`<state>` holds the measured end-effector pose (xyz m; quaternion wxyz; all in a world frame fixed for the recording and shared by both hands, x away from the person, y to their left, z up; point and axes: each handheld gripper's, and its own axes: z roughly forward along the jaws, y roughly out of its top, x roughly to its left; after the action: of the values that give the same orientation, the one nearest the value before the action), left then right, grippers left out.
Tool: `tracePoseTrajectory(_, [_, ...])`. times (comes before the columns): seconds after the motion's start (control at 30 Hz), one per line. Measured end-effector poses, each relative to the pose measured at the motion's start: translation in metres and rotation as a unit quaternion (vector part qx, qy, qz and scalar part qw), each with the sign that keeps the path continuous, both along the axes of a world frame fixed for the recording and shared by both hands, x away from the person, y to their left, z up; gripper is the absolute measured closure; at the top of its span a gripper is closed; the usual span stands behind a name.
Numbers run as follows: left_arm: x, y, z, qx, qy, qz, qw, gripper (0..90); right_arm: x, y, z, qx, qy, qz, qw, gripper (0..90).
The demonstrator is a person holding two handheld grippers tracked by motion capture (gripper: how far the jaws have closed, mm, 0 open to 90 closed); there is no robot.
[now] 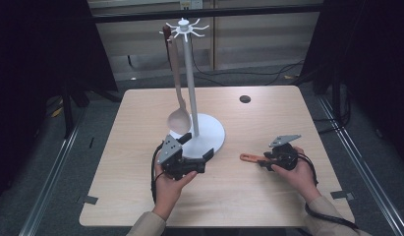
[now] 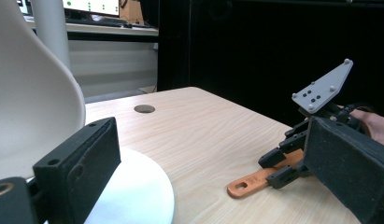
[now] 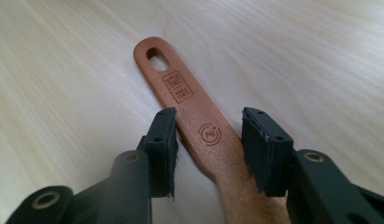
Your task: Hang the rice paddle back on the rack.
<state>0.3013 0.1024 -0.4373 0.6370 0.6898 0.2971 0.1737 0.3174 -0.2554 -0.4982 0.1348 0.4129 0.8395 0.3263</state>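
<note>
Black pads of the right gripper (image 3: 208, 140) stand on both sides of the brown wooden utensil handle (image 3: 189, 112), the left pad touching it, the other one a little apart, so it is not yet clamped. This handle lies flat on the table (image 1: 140, 196), right of the white utensil stand (image 1: 202, 135). Left gripper (image 1: 199, 146) is spread open at the stand's base, holding nothing, beside the hanging wooden spoon (image 1: 179, 118). If the jaws close unevenly, the handle could turn or slip out.
</note>
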Motion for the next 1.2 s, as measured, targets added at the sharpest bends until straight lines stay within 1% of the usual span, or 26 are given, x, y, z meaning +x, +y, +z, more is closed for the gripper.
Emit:
tracePoseTrajectory(0.03, [0.000,-0.001,0.000,-0.001,0.001,0.000,1.0000,3.8,-0.003,0.001,0.001,0.009,0.009,-0.006,0.9999,60.5])
tracePoseTrajectory(0.07, [0.000,0.000,0.000,0.002,-0.002,-0.002,1.0000,3.8,-0.003,0.001,0.001,0.009,0.009,-0.006,0.9999,60.5])
tracePoseTrajectory(0.1, [0.000,-0.001,0.000,-0.001,0.001,0.000,1.0000,3.9,-0.003,0.001,0.001,0.014,0.014,-0.008,0.9998,61.4])
tracePoseTrajectory(0.13, [0.000,0.000,0.000,-0.001,-0.001,-0.002,1.0000,3.9,-0.004,0.002,0.001,0.025,0.024,-0.011,0.9993,62.2])
tracePoseTrajectory(0.23, [0.000,0.001,0.000,0.005,-0.002,-0.006,1.0000,4.0,-0.006,0.003,0.002,0.033,0.031,-0.020,0.9988,63.3])
tracePoseTrajectory(0.27, [0.000,0.002,0.001,0.012,-0.001,-0.006,0.9999,4.0,-0.007,0.004,0.002,0.038,0.036,-0.023,0.9984,63.7])
tracePoseTrajectory(0.3, [-0.001,0.002,0.001,0.010,-0.001,-0.006,0.9999,4.1,-0.008,0.004,0.003,0.044,0.044,-0.030,0.9976,64.3])
tracePoseTrajectory(0.37, [-0.002,0.002,0.001,0.003,0.001,-0.004,1.0000,4.1,-0.009,0.006,0.003,0.041,0.045,-0.032,0.9976,65.4])
tracePoseTrajectory(0.43, [-0.002,0.004,0.001,0.006,0.002,-0.006,1.0000,4.2,-0.011,0.009,0.004,0.036,0.049,-0.033,0.9976,66.1])
tracePoseTrajectory(0.47, [-0.002,0.006,0.001,0.013,-0.002,-0.007,0.9999,4.2,-0.012,0.010,0.005,0.035,0.052,-0.033,0.9975,66.1])
tracePoseTrajectory(0.53, [-0.004,0.006,0.001,0.004,0.001,-0.004,1.0000,4.2,-0.015,0.013,0.004,0.033,0.047,-0.032,0.9979,66.1])
tracePoseTrajectory(0.57, [-0.003,0.008,0.001,0.012,-0.003,-0.008,0.9999,4.2,-0.015,0.014,0.004,0.034,0.044,-0.028,0.9980,66.0])
tracePoseTrajectory(0.6, [-0.004,0.008,0.001,0.010,0.003,-0.004,0.9999,4.2,-0.016,0.015,0.004,0.034,0.045,-0.024,0.9981,65.7])
tracePoseTrajectory(0.63, [-0.005,0.009,0.001,0.013,0.003,-0.004,0.9999,4.2,-0.016,0.016,0.004,0.031,0.039,-0.019,0.9986,63.7])
tracePoseTrajectory(0.67, [-0.004,0.008,0.000,0.007,0.004,-0.007,0.9999,4.3,-0.017,0.018,0.004,0.027,0.033,-0.021,0.9989,58.3])
tracePoseTrajectory(0.73, [-0.003,0.010,0.000,0.012,0.000,-0.006,0.9999,4.2,-0.016,0.021,0.004,0.023,0.021,-0.017,0.9994,52.6])
tracePoseTrajectory(0.77, [-0.004,0.010,-0.001,0.013,0.001,-0.004,0.9999,4.2,-0.016,0.023,0.005,0.021,0.013,-0.015,0.9996,52.4])
tracePoseTrajectory(0.8, [-0.004,0.009,-0.001,0.017,0.002,-0.003,0.9999,4.3,-0.015,0.024,0.006,0.023,0.011,-0.012,0.9996,52.2])
tracePoseTrajectory(0.83, [-0.004,0.008,-0.002,0.011,0.003,-0.005,0.9999,4.3,-0.014,0.025,0.006,0.026,0.007,-0.008,0.9996,50.9])
tracePoseTrajectory(0.87, [-0.005,0.009,-0.003,0.015,0.005,-0.007,0.9998,4.3,-0.013,0.027,0.005,0.022,0.004,-0.006,0.9997,49.6])
tracePoseTrajectory(0.93, [-0.006,0.008,-0.005,0.019,0.012,-0.004,0.9997,4.3,-0.010,0.030,0.003,0.022,0.010,-0.001,0.9997,49.5])
tracePoseTrajectory(1.0, [-0.006,0.009,-0.007,0.023,0.011,-0.004,0.9997,4.3,-0.007,0.033,0.001,0.012,0.006,0.002,0.9999,49.1])
tracePoseTrajectory(1.03, [-0.008,0.008,-0.007,0.016,0.017,0.000,0.9997,4.3,-0.006,0.035,-0.001,0.010,0.004,0.004,0.9999,49.0])
tracePoseTrajectory(1.07, [-0.008,0.009,-0.007,0.023,0.015,-0.002,0.9996,4.3,-0.004,0.037,-0.001,0.011,0.003,-0.004,0.9999,48.9])
tracePoseTrajectory(1.13, [-0.008,0.009,-0.008,0.018,0.015,-0.005,0.9997,4.4,-0.002,0.039,-0.001,0.012,0.006,-0.014,0.9998,48.1])
tracePoseTrajectory(1.2, [-0.008,0.010,-0.008,0.025,0.013,-0.003,0.9996,4.4,0.001,0.041,-0.001,0.012,0.007,-0.008,0.9999,46.9])
